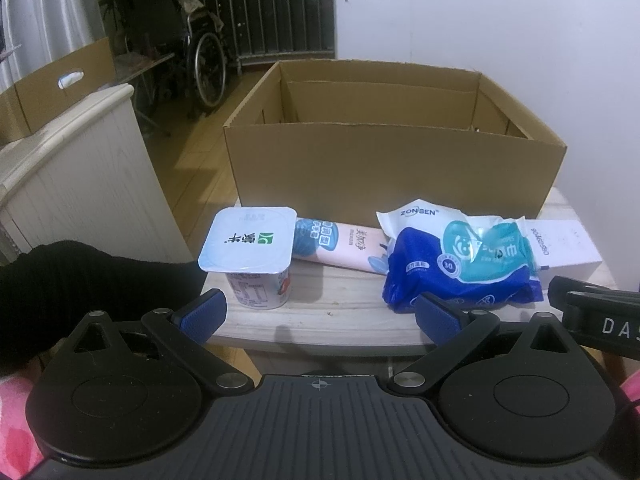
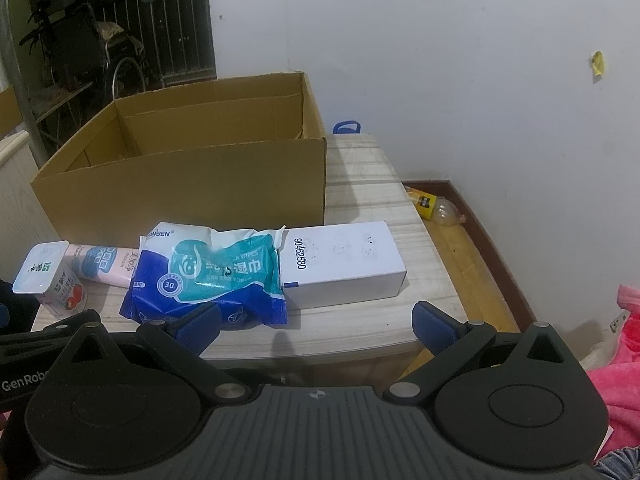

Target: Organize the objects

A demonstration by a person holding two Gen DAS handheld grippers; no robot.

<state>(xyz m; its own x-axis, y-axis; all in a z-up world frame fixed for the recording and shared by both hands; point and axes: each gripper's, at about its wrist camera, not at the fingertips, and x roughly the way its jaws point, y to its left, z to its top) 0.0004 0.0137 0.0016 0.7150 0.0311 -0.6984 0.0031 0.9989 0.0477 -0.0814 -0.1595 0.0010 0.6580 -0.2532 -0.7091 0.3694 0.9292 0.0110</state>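
On a small wooden table [image 1: 340, 312] [image 2: 372, 200] stands an open cardboard box [image 1: 392, 152] [image 2: 188, 176], empty as far as I see. In front of it lie a yogurt cup [image 1: 250, 252] [image 2: 52, 280], a pink tube [image 1: 344, 246] [image 2: 104, 266], a blue and teal wipes pack [image 1: 464, 264] [image 2: 216, 276] and a white carton [image 1: 568, 246] [image 2: 344, 264]. My left gripper [image 1: 320, 316] is open and empty at the table's near edge, between cup and wipes. My right gripper [image 2: 316, 322] is open and empty, just before the wipes and carton.
A white cabinet [image 1: 72, 172] with a cardboard box [image 1: 52, 88] stands left of the table. A wheelchair [image 1: 192, 40] and railing are behind. A white wall is at the right; a plastic bottle [image 2: 436, 208] lies on the floor by it. Pink fabric [image 2: 616, 368] is at the right.
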